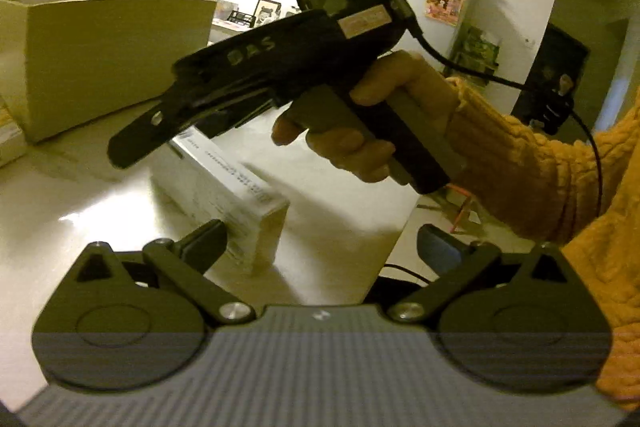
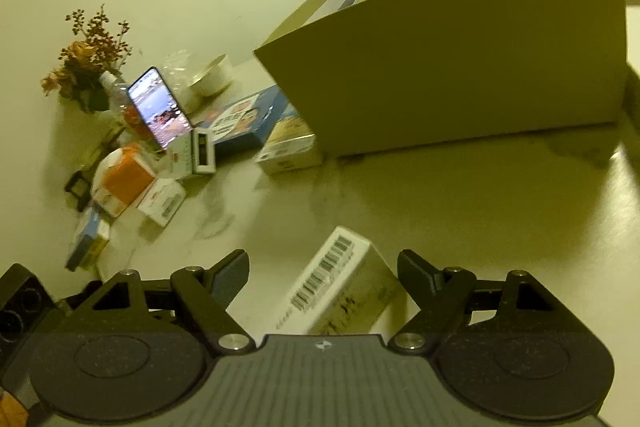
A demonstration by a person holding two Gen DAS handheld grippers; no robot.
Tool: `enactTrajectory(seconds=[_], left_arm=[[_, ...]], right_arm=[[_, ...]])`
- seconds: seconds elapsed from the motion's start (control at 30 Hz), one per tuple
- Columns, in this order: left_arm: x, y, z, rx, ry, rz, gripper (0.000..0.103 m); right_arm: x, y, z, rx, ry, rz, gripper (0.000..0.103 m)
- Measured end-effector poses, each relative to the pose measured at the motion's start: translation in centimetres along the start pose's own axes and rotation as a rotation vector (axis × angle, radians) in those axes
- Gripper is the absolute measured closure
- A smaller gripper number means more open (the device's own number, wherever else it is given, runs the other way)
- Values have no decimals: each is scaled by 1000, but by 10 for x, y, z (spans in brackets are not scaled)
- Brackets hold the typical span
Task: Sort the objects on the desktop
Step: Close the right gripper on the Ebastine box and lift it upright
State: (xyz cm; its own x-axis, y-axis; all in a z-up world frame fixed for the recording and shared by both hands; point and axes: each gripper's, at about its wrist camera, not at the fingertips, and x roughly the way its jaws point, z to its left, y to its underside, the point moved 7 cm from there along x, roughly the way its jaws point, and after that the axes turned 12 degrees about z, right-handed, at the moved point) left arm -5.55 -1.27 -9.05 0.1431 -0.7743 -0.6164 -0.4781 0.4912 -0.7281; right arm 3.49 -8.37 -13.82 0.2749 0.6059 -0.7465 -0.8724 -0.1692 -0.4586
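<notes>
Cardboard, thin and printed white, makes the small carton [image 2: 340,283] that lies flat on the pale table [image 2: 460,195], in front of the big open box [image 2: 460,67]. In the right wrist view the carton sits between the two fingers of the right gripper [image 2: 323,273], with the barcode side up. The jaws stand wide apart and I see a gap on both sides, so nothing is clamped. The left gripper [image 1: 322,243] is also spread apart and empty; the same carton [image 1: 224,183] lies just before it, partly under the right gripper, which a hand [image 1: 360,123] in an orange sleeve holds.

I judge the carton as light and quite stiff, but the walls can dent if the squeeze is too hard. The surface looks smooth, so it may slip a little. The best place to take hold seems across the two long sides, near the middle, so it does not swing. Other small packs [image 2: 132,187] lie near a phone [image 2: 160,107] at the far left.
</notes>
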Motion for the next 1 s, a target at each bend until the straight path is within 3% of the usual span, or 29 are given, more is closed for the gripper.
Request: enactTrajectory(seconds=[0.27, 0.5, 0.73, 0.87, 1.0], left_arm=[[-5, 5, 6, -48, -20, -13, 0], [-17, 8, 20, -153, -81, -57, 0], [-37, 6, 28, -191, -88, -137, 0], [-41, 6, 31, -203, -107, -152, 0], [-48, 12, 36, -227, -128, -176, 0]], right_arm=[[-10, 7, 5, -29, 91, 31, 22], [-20, 16, 15, -97, 176, 112, 42], [-19, 12, 24, -152, 245, 183, 61], [-10, 14, 23, -168, 280, 226, 78], [-10, 10, 24, -178, 289, 233, 80]])
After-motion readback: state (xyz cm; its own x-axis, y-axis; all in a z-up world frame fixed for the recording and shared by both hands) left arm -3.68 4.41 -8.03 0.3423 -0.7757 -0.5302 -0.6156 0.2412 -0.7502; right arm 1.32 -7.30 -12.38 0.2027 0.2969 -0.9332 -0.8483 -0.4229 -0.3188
